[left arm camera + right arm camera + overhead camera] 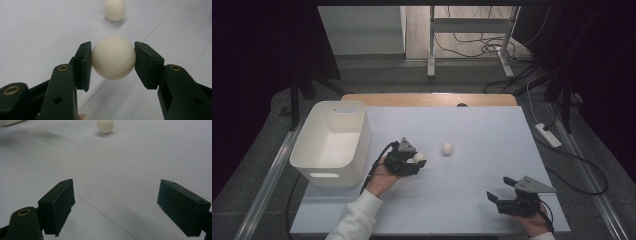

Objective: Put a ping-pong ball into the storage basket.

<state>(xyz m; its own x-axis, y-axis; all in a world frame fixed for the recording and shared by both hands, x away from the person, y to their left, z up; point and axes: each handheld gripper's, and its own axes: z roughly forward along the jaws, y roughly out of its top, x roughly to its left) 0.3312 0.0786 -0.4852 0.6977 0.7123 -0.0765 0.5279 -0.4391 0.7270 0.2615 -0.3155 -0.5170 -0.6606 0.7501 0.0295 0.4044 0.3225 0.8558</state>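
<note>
Left tongs (113, 58) level, clamping ball (113, 57)

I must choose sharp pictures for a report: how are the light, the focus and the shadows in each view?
High view: the white table is evenly lit, while the surroundings sink into darkness. Left gripper view: the held ball is sharp between the left claw, the far ball slightly soft with a faint shadow. Right gripper view: the open right claw is dim, a grey shadow lying on the table.

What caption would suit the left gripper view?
Left gripper clamps a cream ball above the white table; a second ball lies beyond.
</note>
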